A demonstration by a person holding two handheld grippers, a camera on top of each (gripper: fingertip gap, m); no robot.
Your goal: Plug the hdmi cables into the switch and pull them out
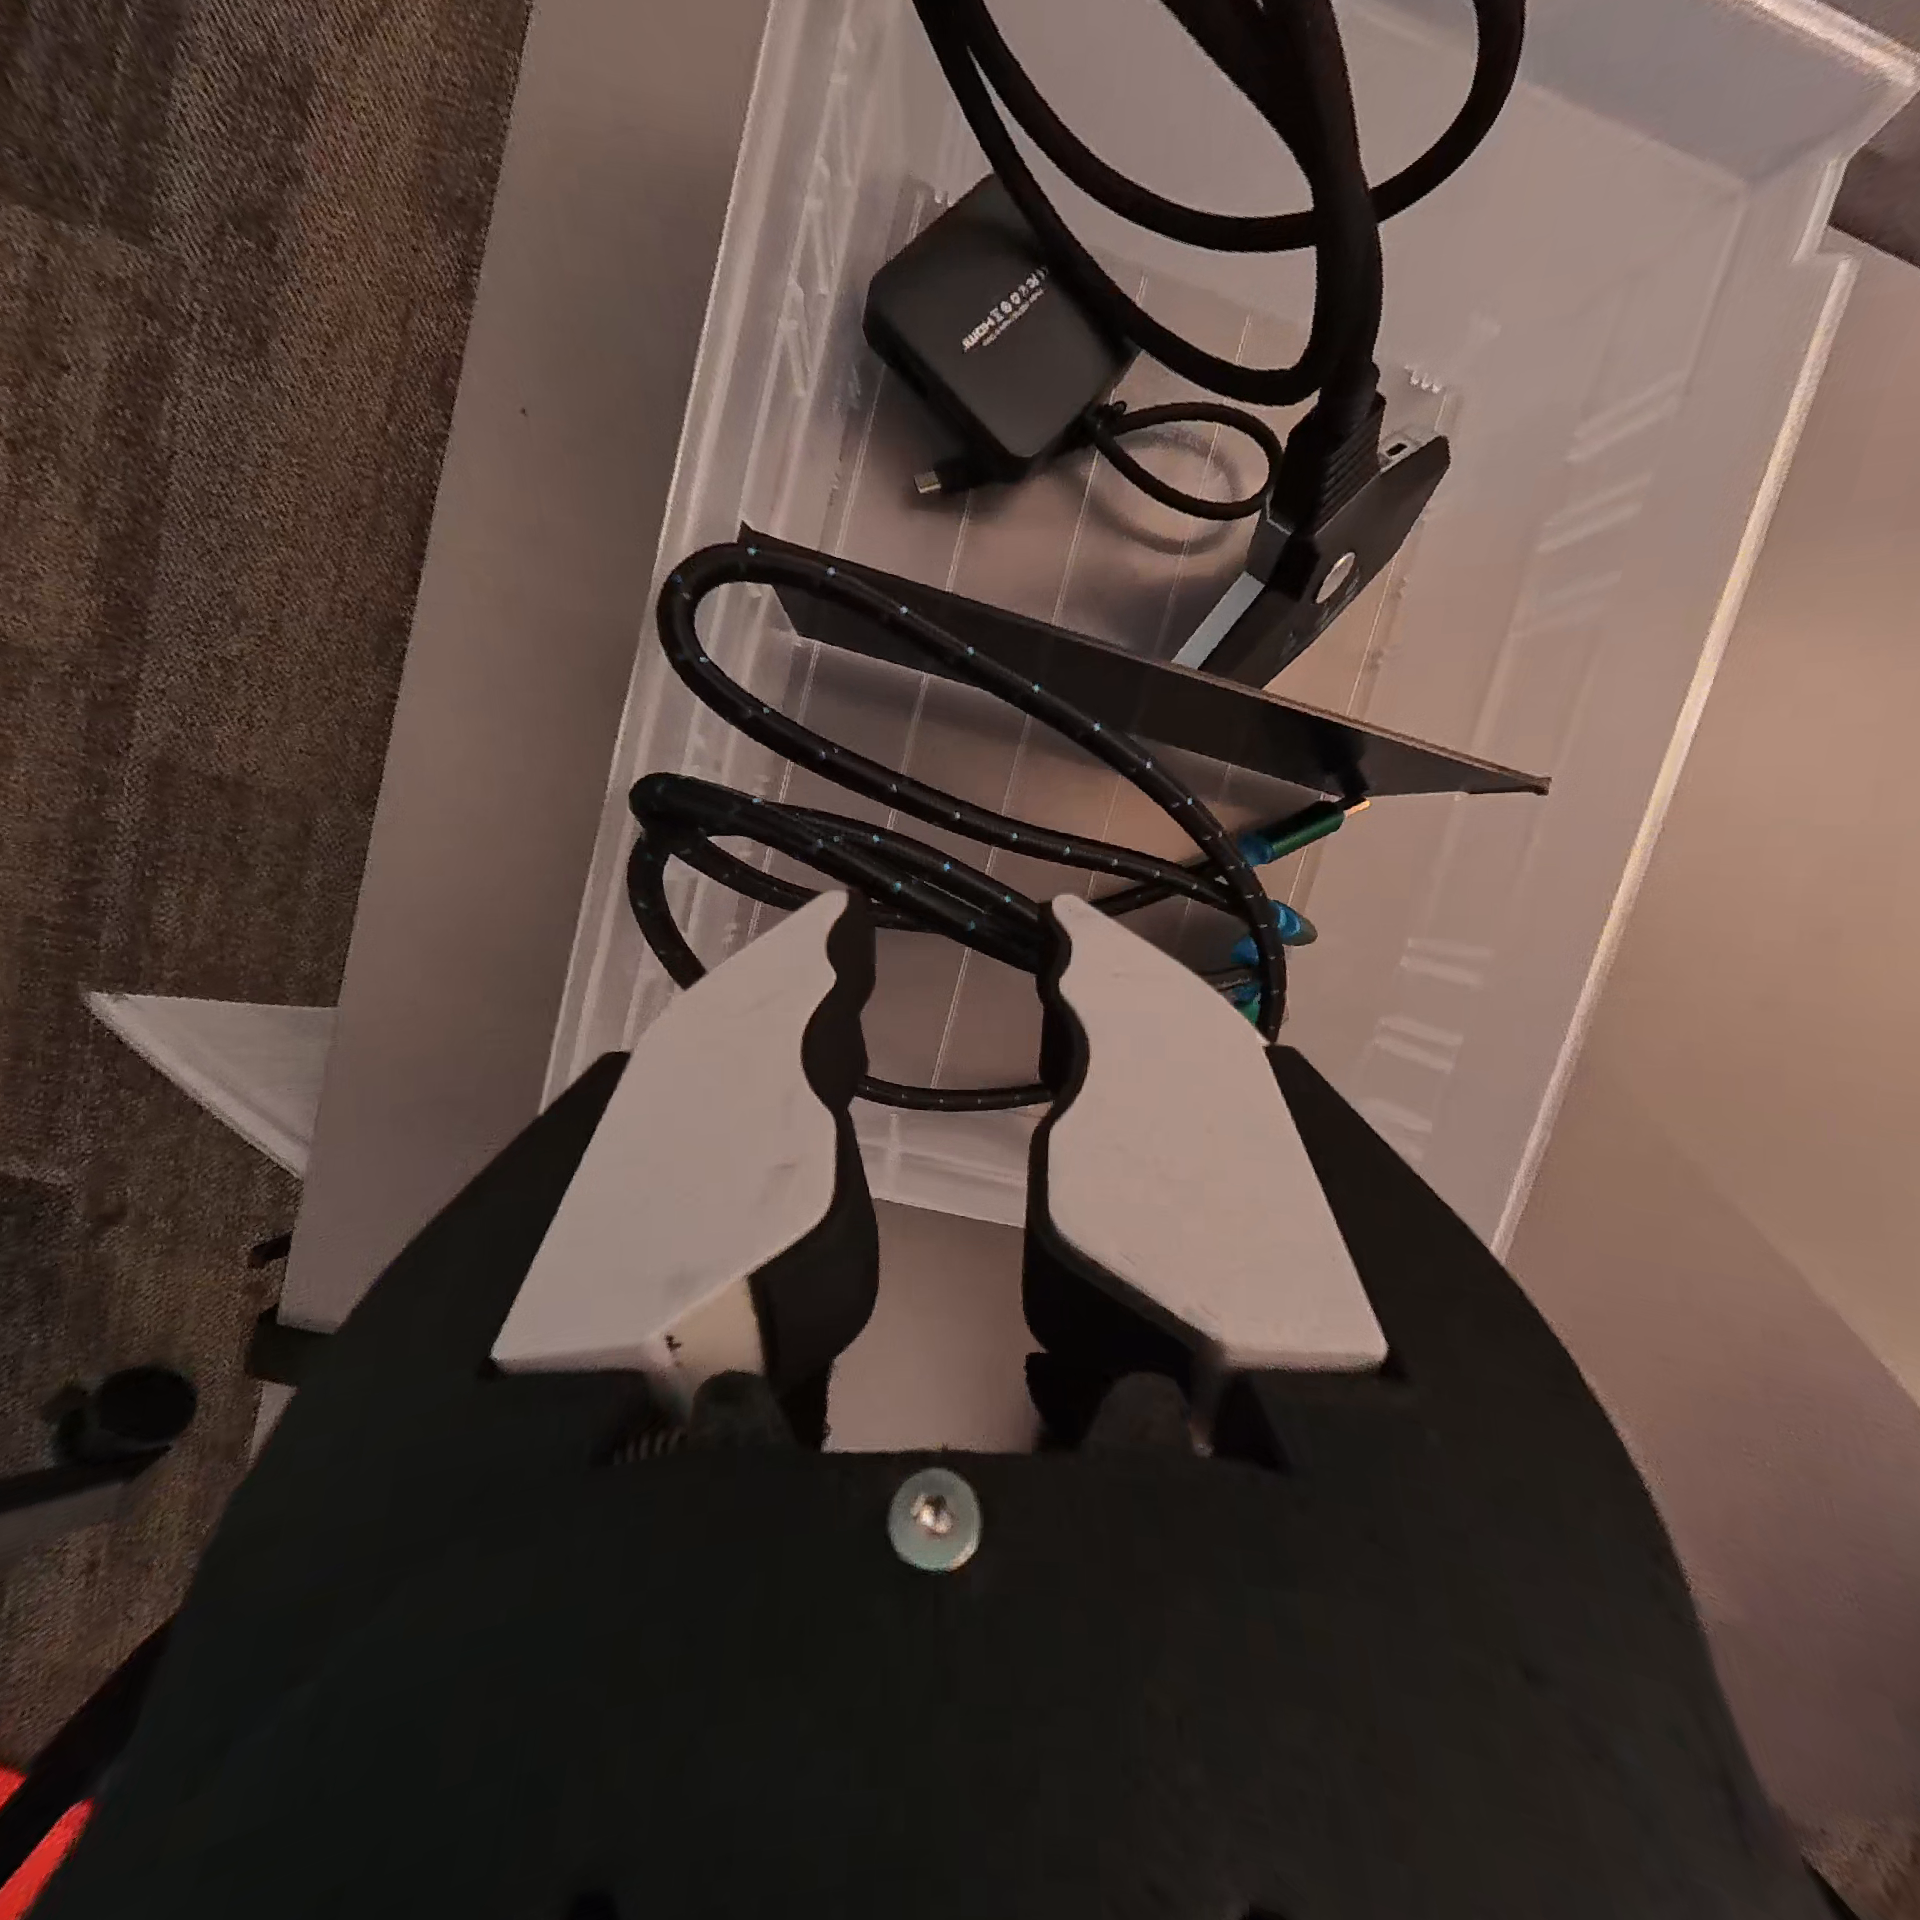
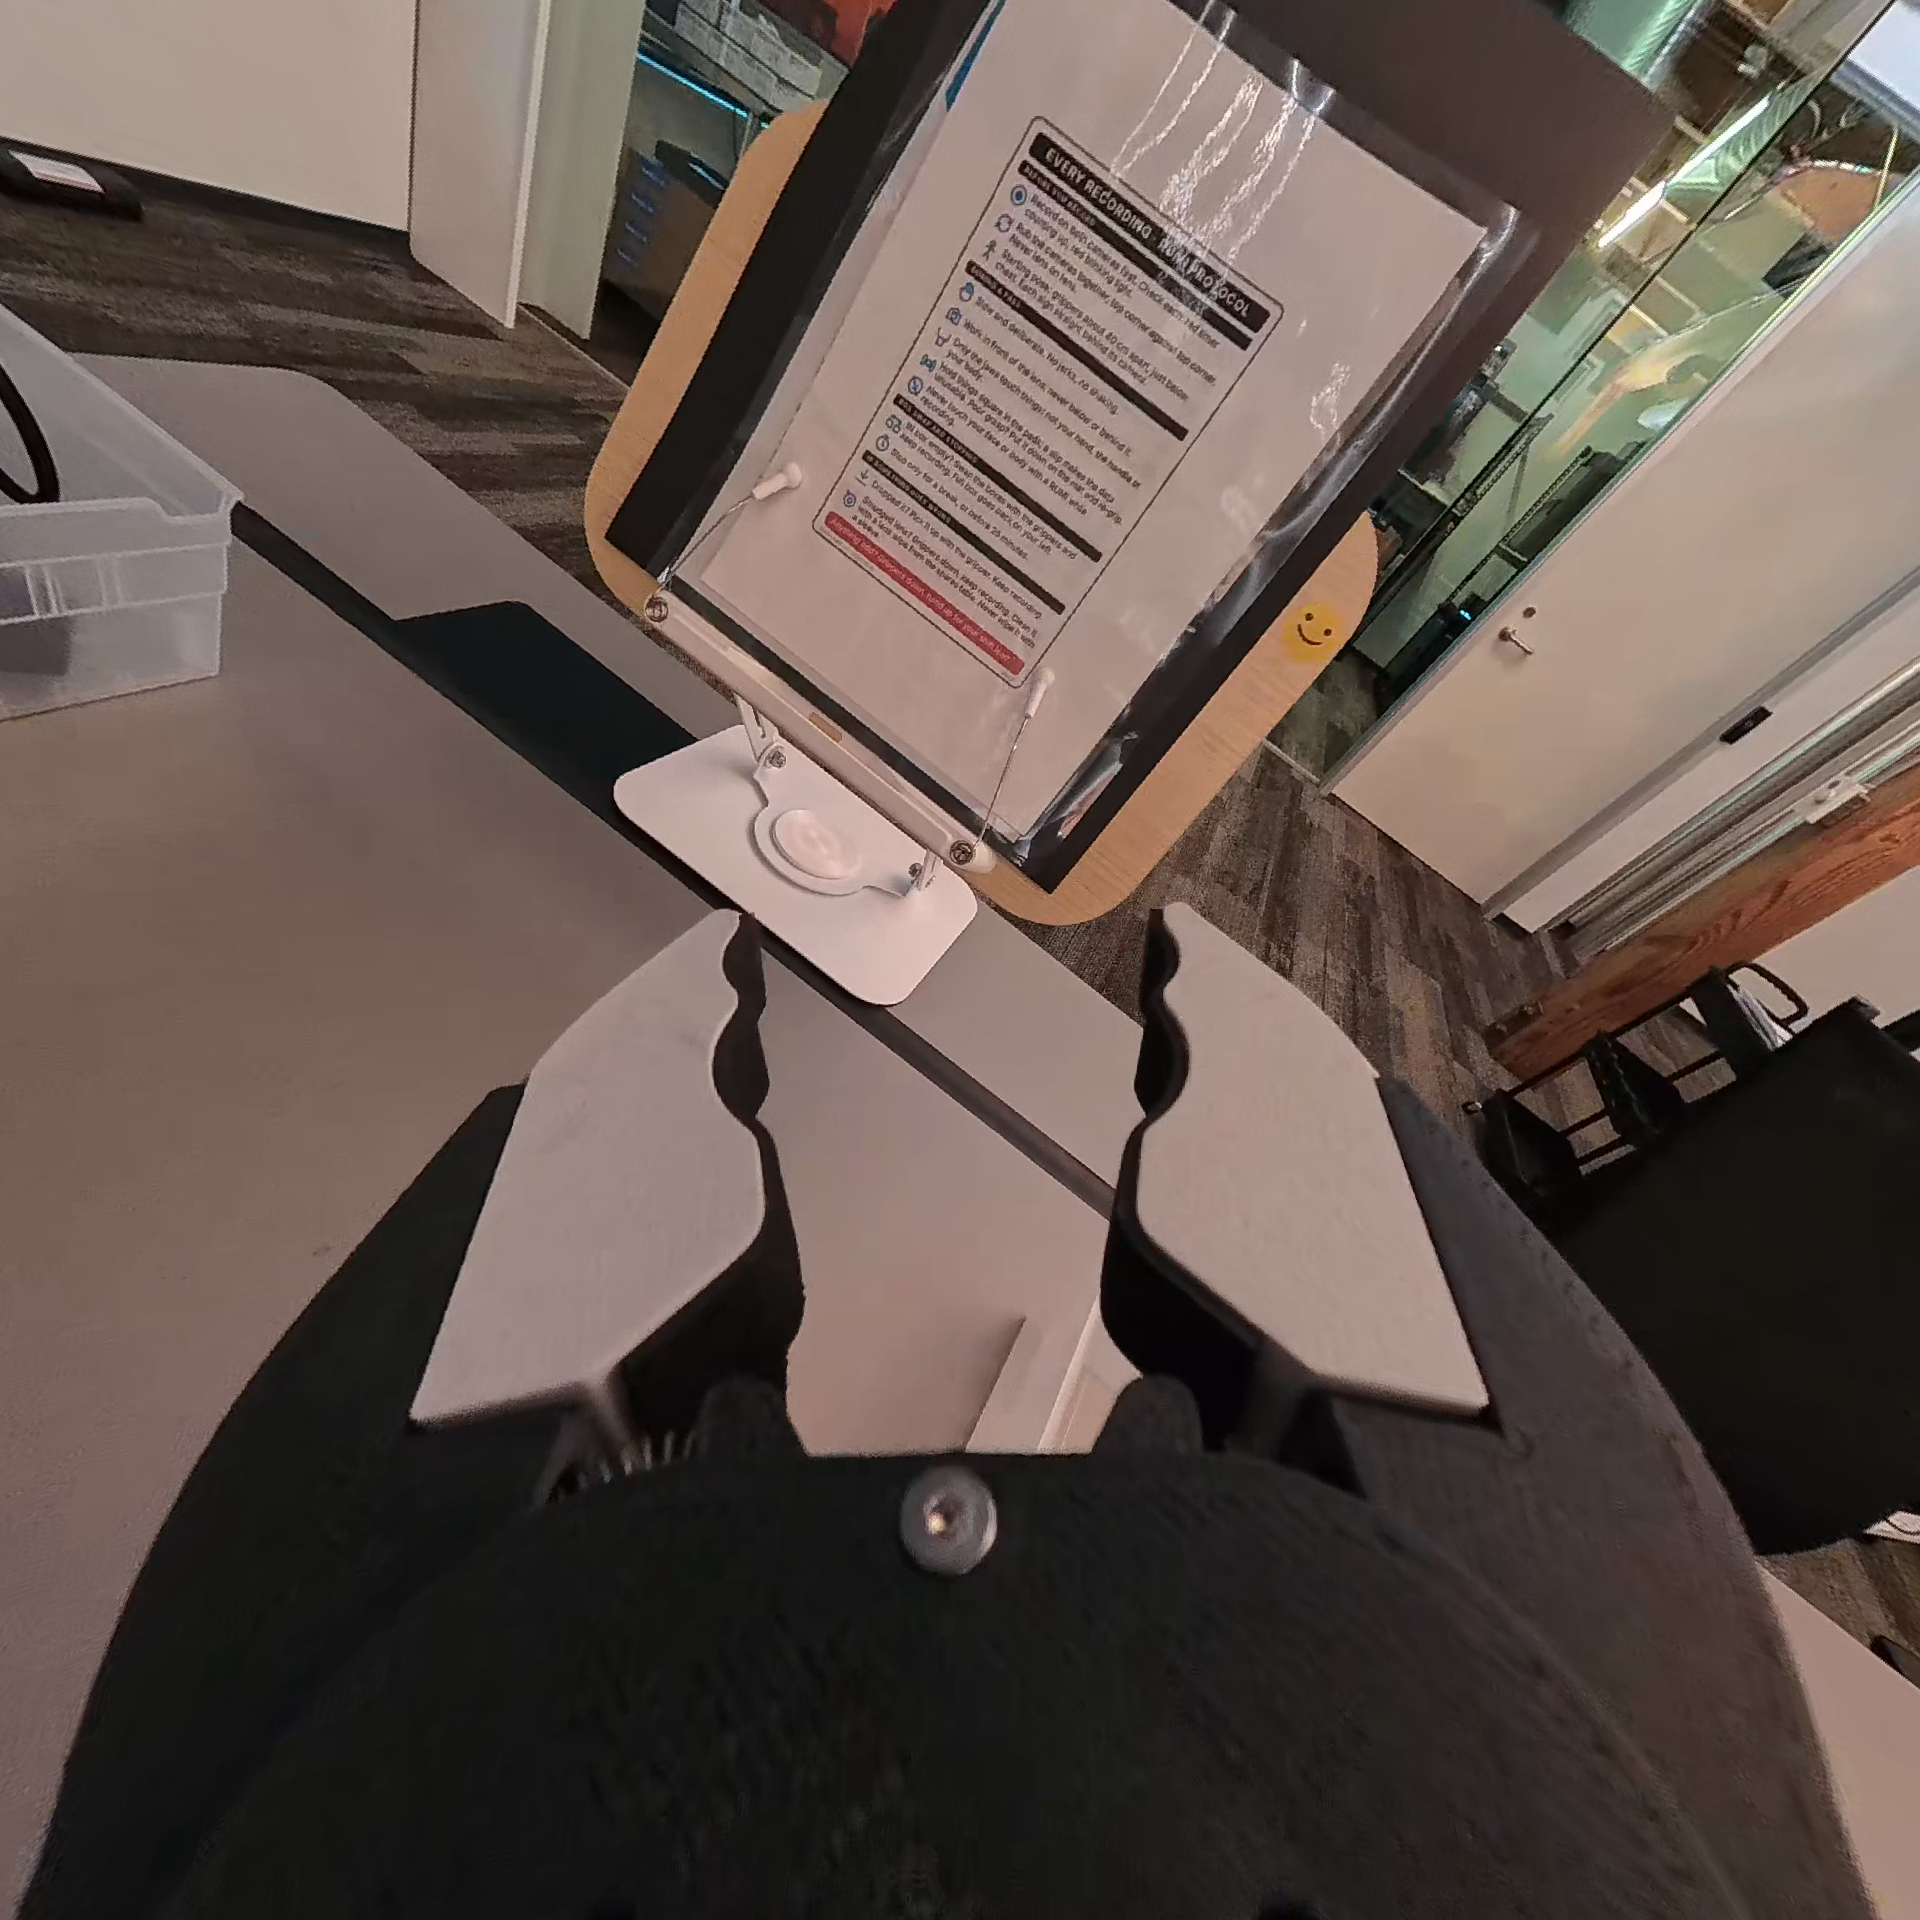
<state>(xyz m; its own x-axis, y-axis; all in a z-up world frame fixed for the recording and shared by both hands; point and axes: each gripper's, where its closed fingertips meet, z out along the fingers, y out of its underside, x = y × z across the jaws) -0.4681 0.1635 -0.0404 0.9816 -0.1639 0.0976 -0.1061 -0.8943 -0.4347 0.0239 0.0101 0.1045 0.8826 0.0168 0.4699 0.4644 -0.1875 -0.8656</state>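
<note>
Grey table (image 2: pixel 260 935), patterned brown carpet (image 2: pixel 1299 852) (at two o'clock), white door (image 2: pixel 1621 623), glass partition (image 2: pixel 1621 343) beyond.

A thick black cable (image 1: pixel 1340 177) runs off the top edge above the clear bin (image 1: pixel 1662 623). The divider (image 1: pixel 1195 696) inside that bin hides part of the switch (image 1: pixel 1340 551).

A grey table (image 2: pixel 260 987) carries a clear plastic bin (image 2: pixel 114 540) (at its left) and a white document stand (image 2: pixel 831 883).
</note>
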